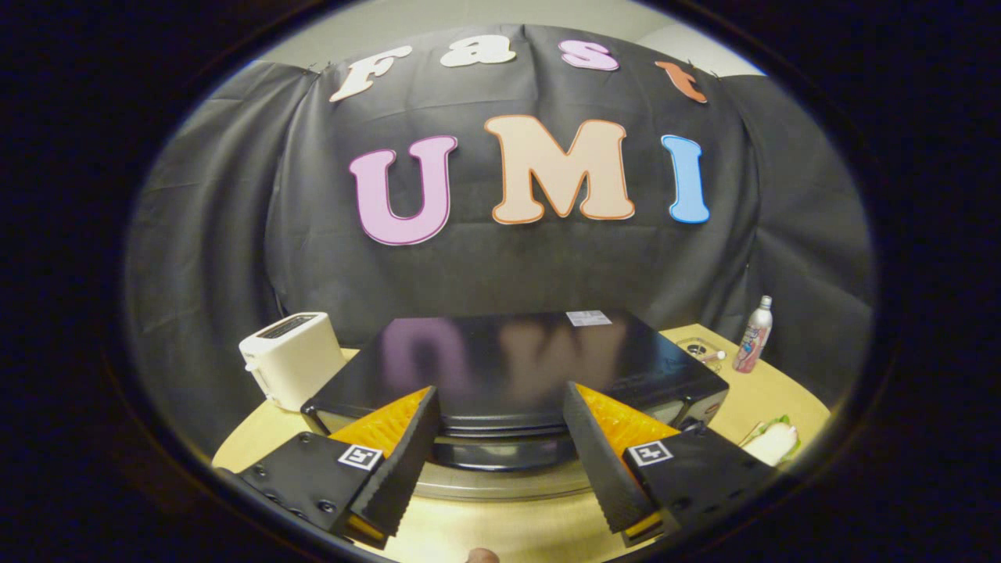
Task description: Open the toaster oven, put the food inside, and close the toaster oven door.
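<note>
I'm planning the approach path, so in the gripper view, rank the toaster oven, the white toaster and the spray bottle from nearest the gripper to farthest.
With the gripper open:
1. Toaster oven: just ahead, its front edge between the fingers.
2. White toaster: beside the oven, beyond the left finger.
3. Spray bottle: on the table's far right, by the wall.

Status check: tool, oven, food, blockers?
Tool open, above the oven front, holding nothing. Oven door looks shut. Food on table right of oven. Toaster left, bottle far right, both off the path.
</note>
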